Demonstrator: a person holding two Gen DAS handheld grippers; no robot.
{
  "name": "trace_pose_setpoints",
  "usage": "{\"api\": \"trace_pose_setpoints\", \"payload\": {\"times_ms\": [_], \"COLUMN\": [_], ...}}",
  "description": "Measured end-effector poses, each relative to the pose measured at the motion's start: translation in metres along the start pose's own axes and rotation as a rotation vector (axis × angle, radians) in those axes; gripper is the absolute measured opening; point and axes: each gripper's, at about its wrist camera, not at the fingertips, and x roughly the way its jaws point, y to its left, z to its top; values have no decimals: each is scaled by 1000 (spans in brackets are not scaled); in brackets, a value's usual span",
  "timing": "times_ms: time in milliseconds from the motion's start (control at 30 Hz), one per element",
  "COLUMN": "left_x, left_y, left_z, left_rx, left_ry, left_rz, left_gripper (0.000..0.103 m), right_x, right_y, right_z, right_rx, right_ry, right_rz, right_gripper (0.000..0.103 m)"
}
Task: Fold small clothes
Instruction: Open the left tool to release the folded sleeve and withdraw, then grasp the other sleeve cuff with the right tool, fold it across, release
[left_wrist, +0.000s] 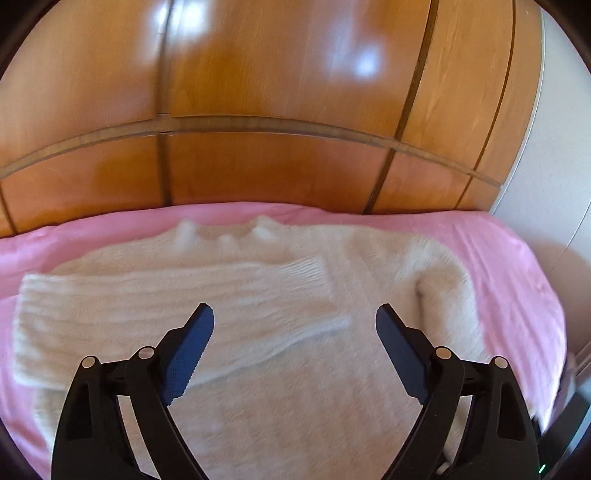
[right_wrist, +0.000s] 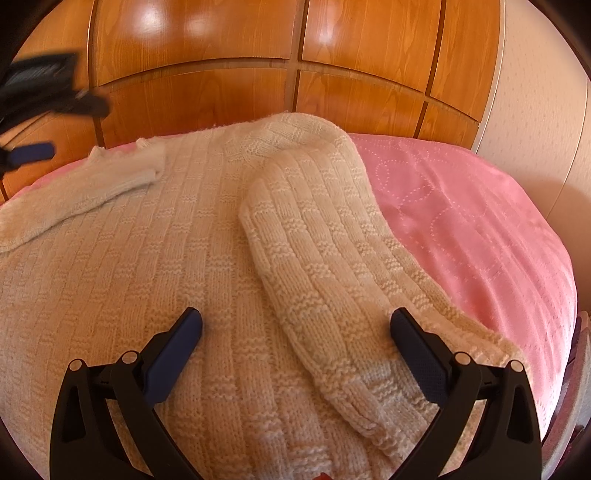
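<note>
Your left tongs (left_wrist: 294, 314) are spread wide and grasp nothing; they hover above the middle of the cream knitted sweater (left_wrist: 295, 369), and this view is blurred. Just beyond their tips lies the left sleeve (left_wrist: 177, 299), folded flat across the chest of the garment, its ribbed cuff ending near the centre. Your right tongs (right_wrist: 295, 326) are likewise released, jaws apart and bare, poised just over the knit with the right sleeve (right_wrist: 325, 266) running between the two fingers. That sleeve is folded inward and lies diagonally on the body of the sweater, its cuff (right_wrist: 362, 413) nearest the tongs. In the right wrist view the left tongs (right_wrist: 33, 153) show at the upper left edge, raised above the sweater and well apart from the right ones; the folded left sleeve (right_wrist: 85, 192) lies below them. The sweater is spread flat on a pink quilted bedspread (right_wrist: 480, 229), its collar (left_wrist: 225, 232) toward the far side. Behind the bed stands a glossy wooden panelled headboard (left_wrist: 277, 166), and to the right of it a pale wall (right_wrist: 535, 92).
</note>
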Motion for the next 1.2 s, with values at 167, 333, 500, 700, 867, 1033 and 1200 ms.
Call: {"api": "trace_pose_setpoints", "payload": {"times_ms": [167, 333, 500, 700, 867, 1033, 1200], "left_x": [-24, -34, -66, -60, -48, -44, -45], "left_y": [54, 108, 138, 136, 124, 120, 121], "left_z": [-39, -96, -122, -125, -122, -123, -123], "left_rx": [-119, -184, -327, -311, -251, -219, -223], "left_ry": [-3, 124, 41, 61, 110, 135, 135], "left_rz": [147, 258, 176, 189, 227, 263, 260], "left_gripper": [88, 88, 88, 92, 99, 99, 99], "right_x": [0, 1, 0, -38, -66, -73, -65], "right_y": [-1, 0, -1, -41, -96, -159, -188], "right_z": [0, 0, 0, -8, -23, -43, -68], "right_rx": [0, 1, 6, 164, 258, 411, 517], "right_ry": [-1, 0, -5, -118, -119, -50, 62], "right_rz": [-1, 0, 5, 121, 89, 77, 120], "right_gripper": [101, 101, 101, 101, 101, 99, 83]}}
